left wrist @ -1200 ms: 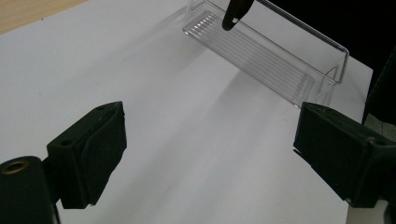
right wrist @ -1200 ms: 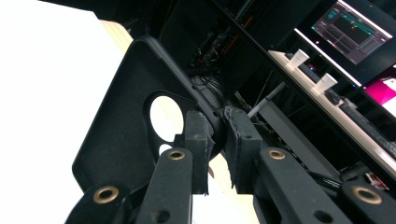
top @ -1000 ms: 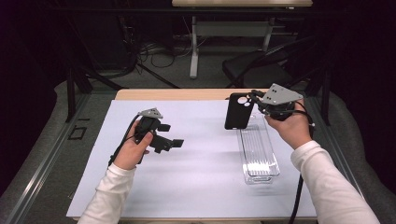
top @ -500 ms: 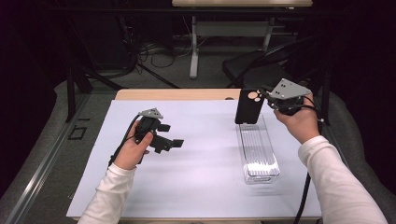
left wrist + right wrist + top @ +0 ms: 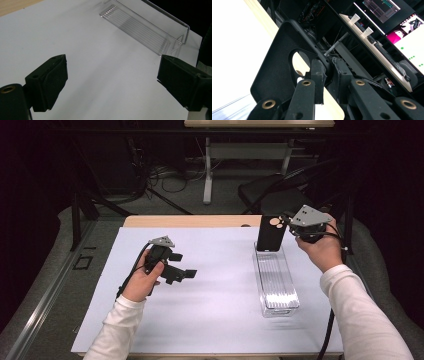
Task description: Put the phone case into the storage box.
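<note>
A black phone case (image 5: 270,234) with camera cut-outs hangs upright over the far end of a clear plastic tray (image 5: 275,280). Its lower edge is at the tray's far rim; whether they touch I cannot tell. My right gripper (image 5: 286,222) is shut on the case's top right edge. In the right gripper view the pads (image 5: 318,75) pinch the case (image 5: 279,75) beside its cut-out. My left gripper (image 5: 182,274) hovers low over the white sheet (image 5: 215,320) at the left, jaws wide open, nothing between them. The left gripper (image 5: 112,82) view has the tray (image 5: 150,27) lying ahead.
The white sheet covers most of the table, with a strip of bare wood (image 5: 190,221) along the far edge. A dark chair (image 5: 275,195) and cables stand beyond the table. A desk with monitors (image 5: 407,22) is behind the case.
My right hand has carried the phone case a little to the right, over the tray's far end. The left hand and its gripper have stayed put.
</note>
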A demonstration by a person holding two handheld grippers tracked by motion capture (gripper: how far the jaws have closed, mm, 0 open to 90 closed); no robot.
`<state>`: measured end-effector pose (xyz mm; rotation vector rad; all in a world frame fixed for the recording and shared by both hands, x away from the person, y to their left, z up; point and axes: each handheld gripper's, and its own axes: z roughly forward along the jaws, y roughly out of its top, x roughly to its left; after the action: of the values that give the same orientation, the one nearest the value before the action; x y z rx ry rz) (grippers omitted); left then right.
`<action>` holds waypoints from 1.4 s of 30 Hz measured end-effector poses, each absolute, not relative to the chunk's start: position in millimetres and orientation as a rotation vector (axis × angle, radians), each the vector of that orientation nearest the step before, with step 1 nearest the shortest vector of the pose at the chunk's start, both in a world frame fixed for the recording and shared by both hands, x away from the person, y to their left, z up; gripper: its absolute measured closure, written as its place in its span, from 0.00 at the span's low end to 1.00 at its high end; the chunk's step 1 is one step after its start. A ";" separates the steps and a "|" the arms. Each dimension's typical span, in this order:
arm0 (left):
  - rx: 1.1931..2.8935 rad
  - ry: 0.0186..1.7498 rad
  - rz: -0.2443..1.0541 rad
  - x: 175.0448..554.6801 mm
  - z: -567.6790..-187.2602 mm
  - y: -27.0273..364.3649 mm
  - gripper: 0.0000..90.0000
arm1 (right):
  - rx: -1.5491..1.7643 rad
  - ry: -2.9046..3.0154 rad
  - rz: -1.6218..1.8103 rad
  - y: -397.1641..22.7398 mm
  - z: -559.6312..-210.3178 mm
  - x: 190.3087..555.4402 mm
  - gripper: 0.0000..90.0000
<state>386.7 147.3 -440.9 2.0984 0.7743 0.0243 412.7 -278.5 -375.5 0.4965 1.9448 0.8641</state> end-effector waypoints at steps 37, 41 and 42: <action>2.093 0.779 0.018 387.0 -441.6 149.1 0.10 | 0.444 1.922 0.754 -269.7 -408.9 430.6 0.89; 2.093 0.780 0.017 386.9 -441.7 149.2 0.10 | 0.448 1.917 0.759 -269.2 -411.7 432.1 0.89; 2.090 0.781 0.016 386.9 -441.7 149.2 0.10 | 0.447 1.916 0.758 -269.8 -412.9 432.2 0.89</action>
<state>386.9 149.2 -441.7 2.0904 0.7812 0.0164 432.2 -269.8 -412.9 0.4466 1.9157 0.7585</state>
